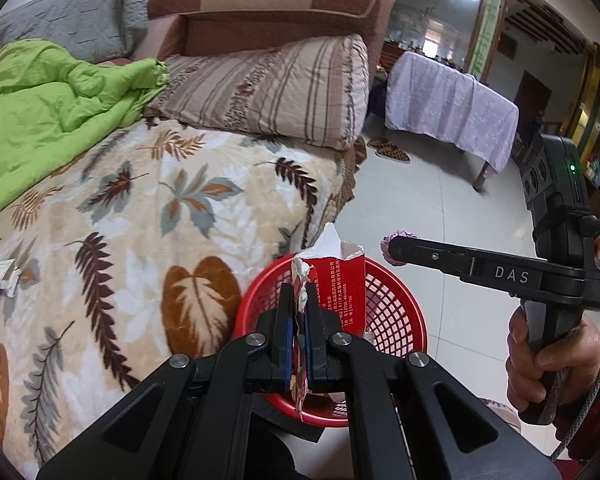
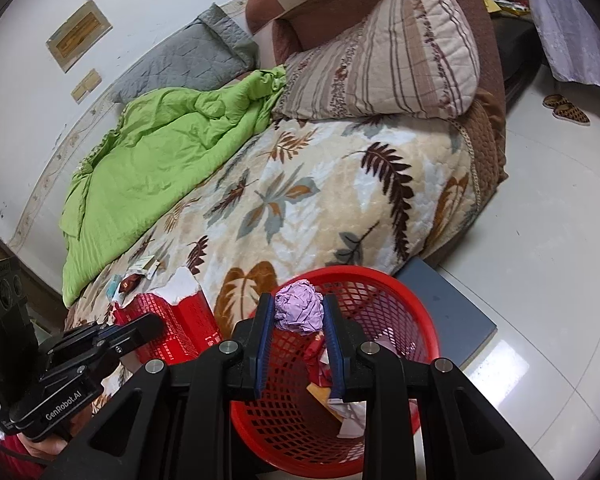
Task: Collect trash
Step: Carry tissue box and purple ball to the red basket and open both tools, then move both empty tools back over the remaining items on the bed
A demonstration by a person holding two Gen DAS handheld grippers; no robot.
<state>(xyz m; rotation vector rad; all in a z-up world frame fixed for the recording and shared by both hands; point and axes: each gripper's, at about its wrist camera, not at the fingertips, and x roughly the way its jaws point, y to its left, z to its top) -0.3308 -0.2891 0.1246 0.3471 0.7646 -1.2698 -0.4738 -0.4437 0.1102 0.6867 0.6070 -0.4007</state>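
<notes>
My left gripper (image 1: 299, 292) is shut on a torn red carton (image 1: 340, 280), held upright above the near rim of a red mesh basket (image 1: 404, 292). In the right wrist view the same carton (image 2: 188, 308) hangs beside the basket (image 2: 416, 300), towards the bed. My right gripper (image 2: 297, 300) is shut on a crumpled purple paper ball (image 2: 300, 312) over the basket's far rim. From the left wrist view that gripper (image 1: 396, 248) shows side-on with the purple ball (image 1: 400, 236) at its tip. Paper scraps (image 2: 348, 412) lie inside the basket.
Small wrappers (image 2: 140, 272) lie on the leaf-patterned blanket (image 1: 148, 216) near its edge. A green quilt (image 1: 44, 100) and a striped pillow (image 1: 276, 88) sit further back. The basket stands on a grey mat (image 2: 452, 304) on the tiled floor. Slippers (image 1: 388, 150) and a cloth-covered table (image 1: 448, 104) stand beyond.
</notes>
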